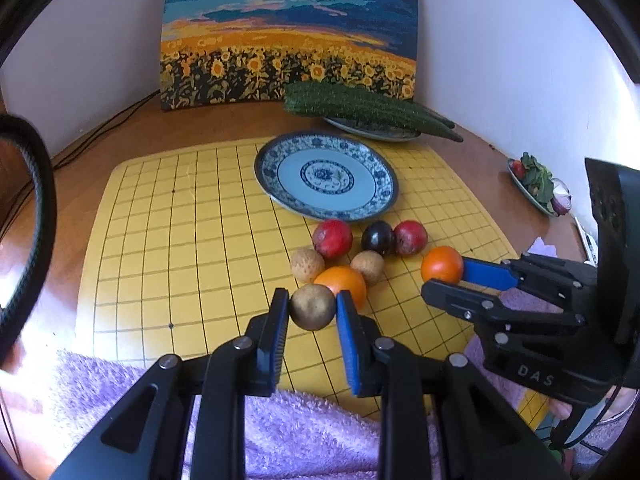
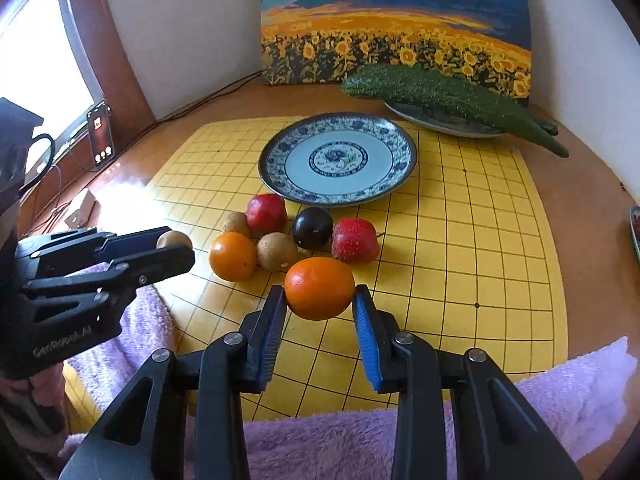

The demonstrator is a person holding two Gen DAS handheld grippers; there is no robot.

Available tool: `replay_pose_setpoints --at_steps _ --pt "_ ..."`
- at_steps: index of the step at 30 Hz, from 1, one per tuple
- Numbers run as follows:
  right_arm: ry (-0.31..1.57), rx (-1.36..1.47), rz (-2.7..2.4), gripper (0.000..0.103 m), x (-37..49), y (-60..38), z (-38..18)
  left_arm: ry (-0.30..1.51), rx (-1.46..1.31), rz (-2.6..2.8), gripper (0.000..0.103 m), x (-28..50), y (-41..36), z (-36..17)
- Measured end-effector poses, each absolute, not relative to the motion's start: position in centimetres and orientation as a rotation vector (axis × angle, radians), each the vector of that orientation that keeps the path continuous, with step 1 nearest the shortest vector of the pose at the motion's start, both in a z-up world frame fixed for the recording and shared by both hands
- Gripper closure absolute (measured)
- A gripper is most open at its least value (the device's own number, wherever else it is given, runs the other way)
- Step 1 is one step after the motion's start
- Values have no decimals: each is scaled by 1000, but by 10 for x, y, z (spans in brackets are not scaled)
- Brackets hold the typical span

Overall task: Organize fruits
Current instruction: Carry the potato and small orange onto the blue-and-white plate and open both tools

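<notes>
My left gripper [image 1: 312, 306] clamps a small round brown fruit [image 1: 312, 306] between its blue pads, dull and faintly speckled, at the near end of a cluster on the yellow grid mat [image 1: 168, 240]. My right gripper [image 2: 320, 294] is closed on an orange [image 2: 319, 288] — glossy, deep in colour, slightly wider than tall — held at the near edge of the same cluster.

Beyond the two gripped pieces lie a second orange [image 2: 233, 256], two tan fruits [image 2: 276, 251] [image 2: 237, 223], two red fruits [image 2: 266, 213] [image 2: 354, 240] and one dark, nearly black fruit [image 2: 312, 227], packed close, several touching. Just behind them sits a blue-and-white patterned plate [image 2: 394, 156], its centre bare.

Open mat stretches to the left of the cluster in the left wrist view and to the right of it in the right wrist view — grid squares unoccupied out to the mat's edge, then brown tabletop [image 1: 132, 128]. At the back, a second plate [image 2: 440, 124] carries long bumpy green gourds [image 2: 448, 96] that overhang its rim, before a sunflower painting [image 2: 396, 20] leaning on the wall. A purple towel [image 2: 320, 440] borders the mat's near edge beneath both grippers. A phone [image 2: 100, 134] stands by the window at the far left.
</notes>
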State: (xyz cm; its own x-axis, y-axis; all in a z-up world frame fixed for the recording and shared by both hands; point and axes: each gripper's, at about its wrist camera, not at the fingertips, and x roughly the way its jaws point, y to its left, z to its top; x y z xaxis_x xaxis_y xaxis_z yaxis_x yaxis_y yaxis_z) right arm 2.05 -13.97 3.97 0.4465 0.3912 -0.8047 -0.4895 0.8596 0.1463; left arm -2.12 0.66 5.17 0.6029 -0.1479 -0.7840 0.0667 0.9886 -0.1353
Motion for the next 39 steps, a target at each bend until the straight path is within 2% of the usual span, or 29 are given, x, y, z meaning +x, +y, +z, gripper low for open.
replay_pose_setpoints --at_steps 23,39 --pt "931 -150 549 68 69 -134 81 841 -85 -145 78 47 4 99" --pt "938 -162 510 68 125 -116 58 897 -136 -132 78 117 -1 64"
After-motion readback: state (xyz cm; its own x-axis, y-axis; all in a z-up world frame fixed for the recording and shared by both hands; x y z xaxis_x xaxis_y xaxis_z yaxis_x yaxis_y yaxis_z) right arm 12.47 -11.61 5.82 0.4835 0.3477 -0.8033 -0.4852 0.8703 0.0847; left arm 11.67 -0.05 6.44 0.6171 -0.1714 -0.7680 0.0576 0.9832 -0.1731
